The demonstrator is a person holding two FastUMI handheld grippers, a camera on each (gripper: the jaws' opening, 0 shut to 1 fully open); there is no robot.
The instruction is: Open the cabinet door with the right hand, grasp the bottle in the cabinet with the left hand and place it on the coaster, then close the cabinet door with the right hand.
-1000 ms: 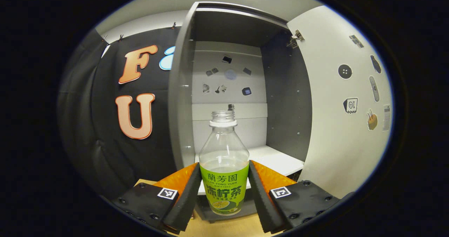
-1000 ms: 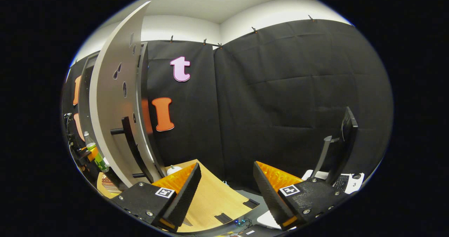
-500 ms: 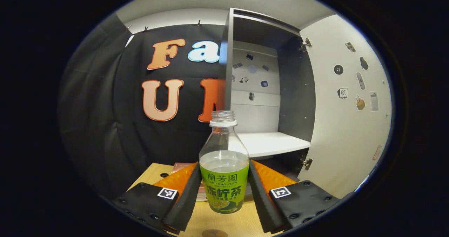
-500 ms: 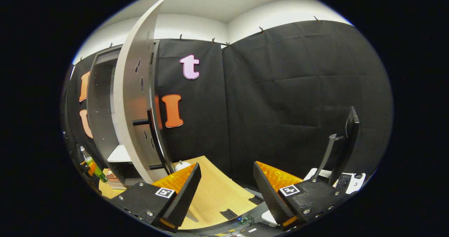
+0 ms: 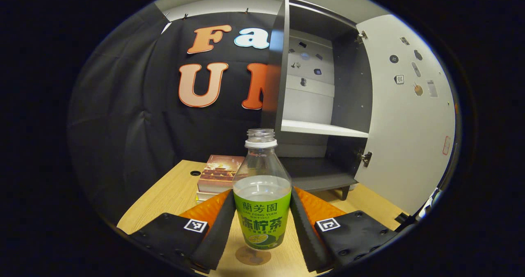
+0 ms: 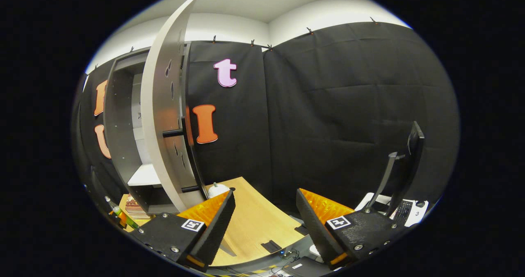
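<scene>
Gripping an uncapped bottle (image 5: 262, 195) by its green label, the left gripper (image 5: 261, 223) has both fingers pressed on its sides; the bottle stands upright over a round coaster (image 5: 252, 255) on the wooden table (image 5: 164, 197), seemingly just above it; behind, books (image 5: 217, 174) lie beside the cabinet (image 5: 328, 104), its door (image 5: 406, 117) swung wide; the right gripper (image 6: 262, 223) hangs spread and empty near the door's handle (image 6: 174, 133).
</scene>
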